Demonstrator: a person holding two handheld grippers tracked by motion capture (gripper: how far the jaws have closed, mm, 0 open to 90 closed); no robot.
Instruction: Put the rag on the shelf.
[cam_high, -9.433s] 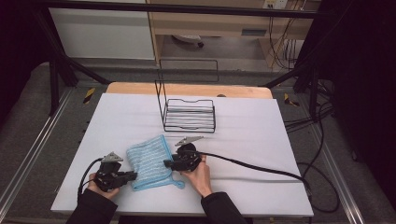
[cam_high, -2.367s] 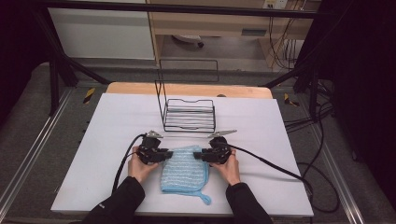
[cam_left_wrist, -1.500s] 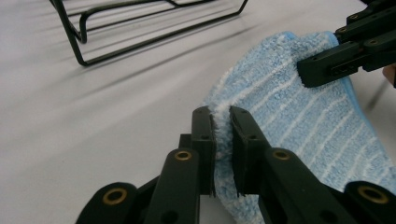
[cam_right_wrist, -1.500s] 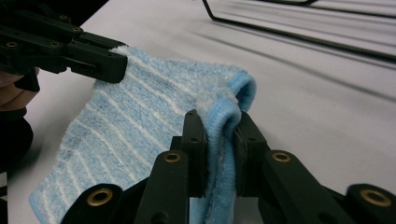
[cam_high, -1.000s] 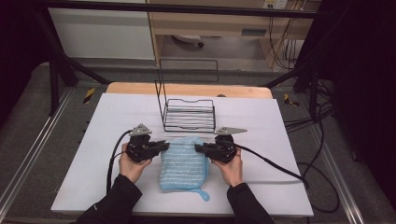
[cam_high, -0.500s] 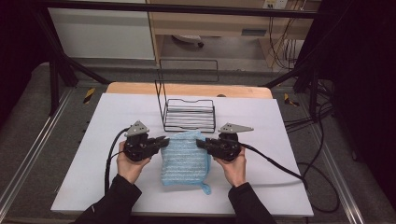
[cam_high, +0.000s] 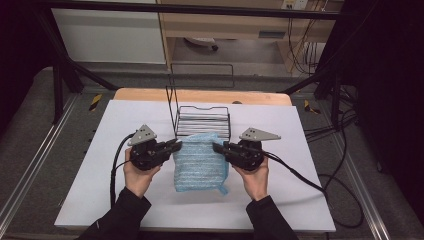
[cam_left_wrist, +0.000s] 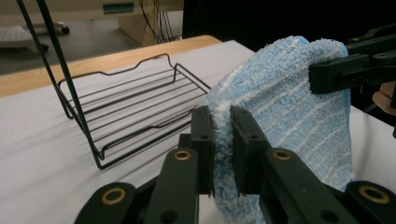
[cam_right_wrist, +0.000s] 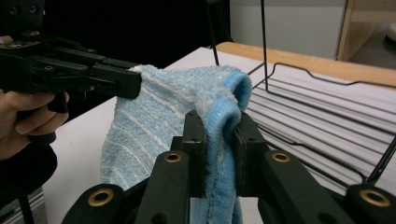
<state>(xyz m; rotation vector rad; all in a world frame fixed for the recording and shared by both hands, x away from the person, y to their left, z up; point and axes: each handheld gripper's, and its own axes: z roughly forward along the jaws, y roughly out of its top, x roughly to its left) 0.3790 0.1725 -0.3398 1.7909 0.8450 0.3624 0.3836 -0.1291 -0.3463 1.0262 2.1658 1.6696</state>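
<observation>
A light blue striped towel (cam_high: 200, 162) hangs folded between both grippers above the white table (cam_high: 100, 130), just in front of the black wire rack (cam_high: 202, 120). My left gripper (cam_high: 175, 146) is shut on the towel's left top corner; its jaws pinch the terry cloth (cam_left_wrist: 222, 140) in the left gripper view. My right gripper (cam_high: 218, 147) is shut on the right top corner, where the towel's hemmed edge (cam_right_wrist: 219, 121) folds over between the jaws. Each gripper view shows the other gripper holding the far corner. The towel's lower edge hangs down to the table near the person.
The wire rack (cam_left_wrist: 135, 107) stands open and bare right behind the towel, with a tall wire upright at its left. A wooden strip (cam_high: 200, 95) borders the table's far edge. Cables (cam_high: 300, 175) trail off both grippers across the table.
Both grippers have risen and moved toward the rack, lifting the towel so it hangs more upright. Both grips are unchanged.
</observation>
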